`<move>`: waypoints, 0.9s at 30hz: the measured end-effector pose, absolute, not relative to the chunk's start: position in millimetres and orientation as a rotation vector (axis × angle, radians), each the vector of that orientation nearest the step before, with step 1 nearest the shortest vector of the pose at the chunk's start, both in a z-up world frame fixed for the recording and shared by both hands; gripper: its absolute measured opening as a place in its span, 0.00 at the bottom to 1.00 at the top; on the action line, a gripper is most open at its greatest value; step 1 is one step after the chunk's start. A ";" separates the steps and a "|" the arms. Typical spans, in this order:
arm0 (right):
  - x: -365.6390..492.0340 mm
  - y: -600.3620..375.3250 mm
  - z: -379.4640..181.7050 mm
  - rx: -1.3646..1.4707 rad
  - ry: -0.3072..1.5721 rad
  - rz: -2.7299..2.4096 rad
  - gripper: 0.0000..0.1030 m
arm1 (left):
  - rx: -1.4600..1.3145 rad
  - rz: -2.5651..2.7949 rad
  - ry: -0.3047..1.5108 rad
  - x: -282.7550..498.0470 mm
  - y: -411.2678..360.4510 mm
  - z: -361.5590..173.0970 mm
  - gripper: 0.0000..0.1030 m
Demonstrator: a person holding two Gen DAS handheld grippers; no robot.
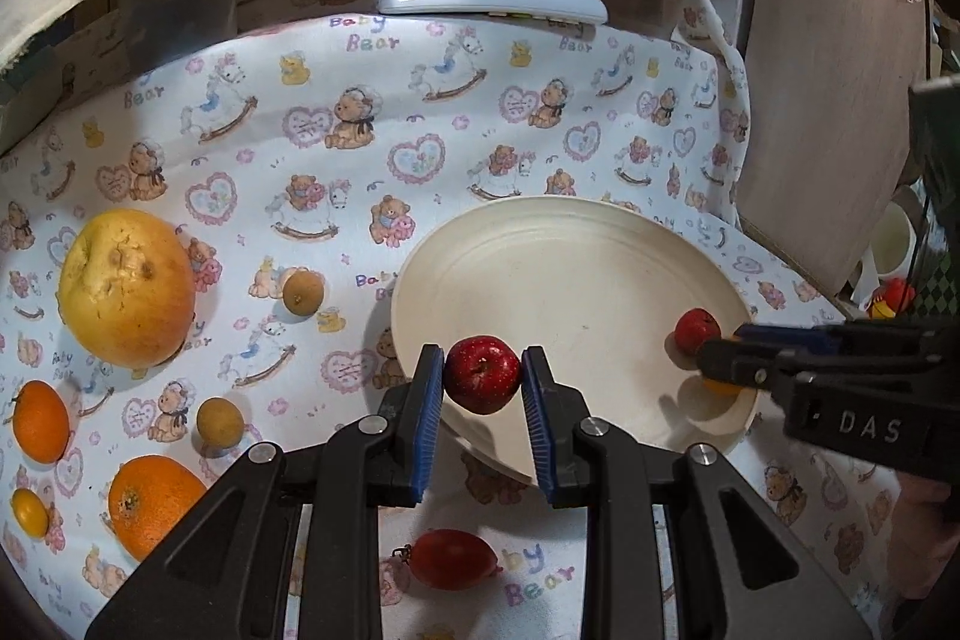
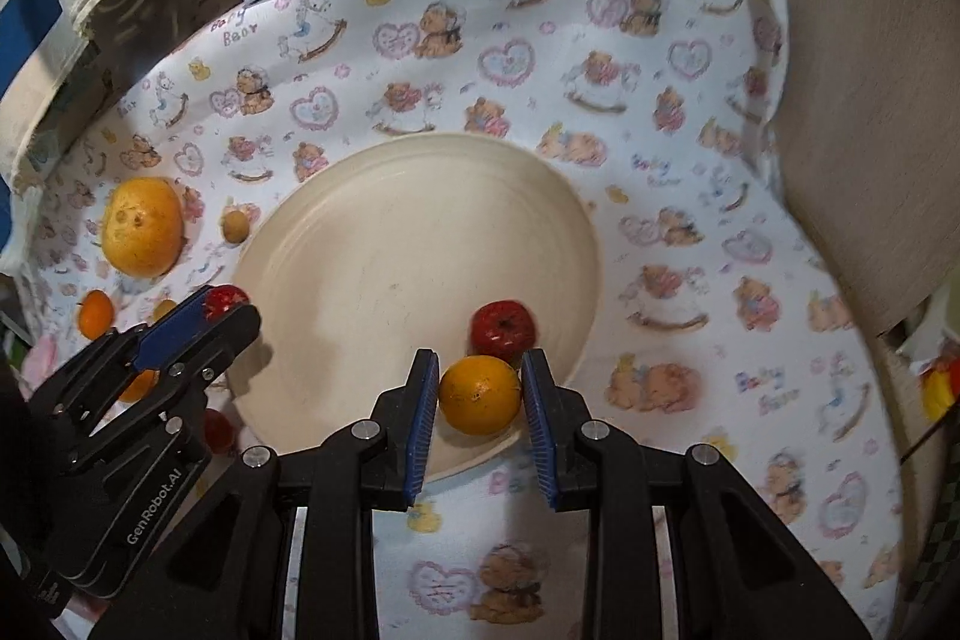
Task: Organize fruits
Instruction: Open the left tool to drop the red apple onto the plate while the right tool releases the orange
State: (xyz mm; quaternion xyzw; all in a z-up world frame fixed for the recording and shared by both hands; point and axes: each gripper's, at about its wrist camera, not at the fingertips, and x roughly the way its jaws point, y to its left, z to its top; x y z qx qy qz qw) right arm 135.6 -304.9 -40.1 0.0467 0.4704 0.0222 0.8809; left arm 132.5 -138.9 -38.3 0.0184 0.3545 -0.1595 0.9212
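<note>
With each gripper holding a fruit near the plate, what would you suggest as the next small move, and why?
Probably lower the right gripper a little and open it. Its orange already sits over the near edge of the plate, beside a red apple lying there. The left gripper holds another red apple at the plate's rim and can follow.

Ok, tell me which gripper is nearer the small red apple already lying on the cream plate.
Right. The right gripper, holding a small orange, sits just in front of the small red apple on the cream plate. The left gripper holds another red apple at the plate's opposite edge.
</note>
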 end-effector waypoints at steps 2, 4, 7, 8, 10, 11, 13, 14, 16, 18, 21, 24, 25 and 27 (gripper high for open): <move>134.1 -303.6 -38.6 0.073 0.961 0.025 0.29 | 0.022 -0.330 0.731 133.2 -136.1 -38.3 0.34; 133.2 -304.8 -36.5 0.066 0.936 0.016 0.29 | 0.009 -0.324 0.737 134.1 -133.5 -38.7 0.39; 134.2 -307.9 -34.3 0.067 0.921 0.018 0.29 | 0.003 -0.319 0.756 136.3 -132.7 -40.6 0.54; 134.5 -308.8 -33.5 0.066 0.920 0.016 0.29 | -0.002 -0.316 0.755 136.0 -131.5 -40.3 0.59; 133.2 -310.9 -29.3 0.070 0.905 0.016 0.29 | -0.015 -0.306 0.736 133.7 -128.1 -37.7 0.62; 131.8 -311.1 -27.3 0.067 0.894 0.017 0.29 | -0.016 -0.302 0.728 132.6 -127.0 -36.7 0.66; 128.9 -311.4 -22.5 0.062 0.860 0.001 0.44 | -0.025 -0.301 0.713 130.7 -124.2 -34.6 0.68; 127.9 -310.9 -21.1 0.060 0.847 -0.002 0.48 | -0.032 -0.306 0.709 130.5 -123.0 -34.1 0.68; 127.8 -311.3 -19.2 0.075 0.829 0.016 0.49 | -0.039 -0.298 0.710 131.2 -121.7 -34.0 0.68; 128.6 -314.6 -18.5 0.107 0.820 0.029 0.49 | -0.043 -0.291 0.700 129.5 -120.5 -32.6 0.68; 129.6 -315.8 -19.8 0.103 0.814 0.005 0.49 | -0.030 -0.286 0.672 124.6 -121.8 -29.0 0.69; 130.4 -315.8 -21.5 0.108 0.818 0.010 0.49 | 0.001 -0.276 0.636 118.5 -126.2 -25.1 0.70; 130.8 -316.0 -21.5 0.117 0.815 0.023 0.49 | 0.009 -0.273 0.621 116.3 -127.1 -23.6 0.70; 131.2 -316.0 -20.9 0.122 0.800 0.027 0.49 | 0.027 -0.262 0.587 111.2 -129.1 -20.3 0.70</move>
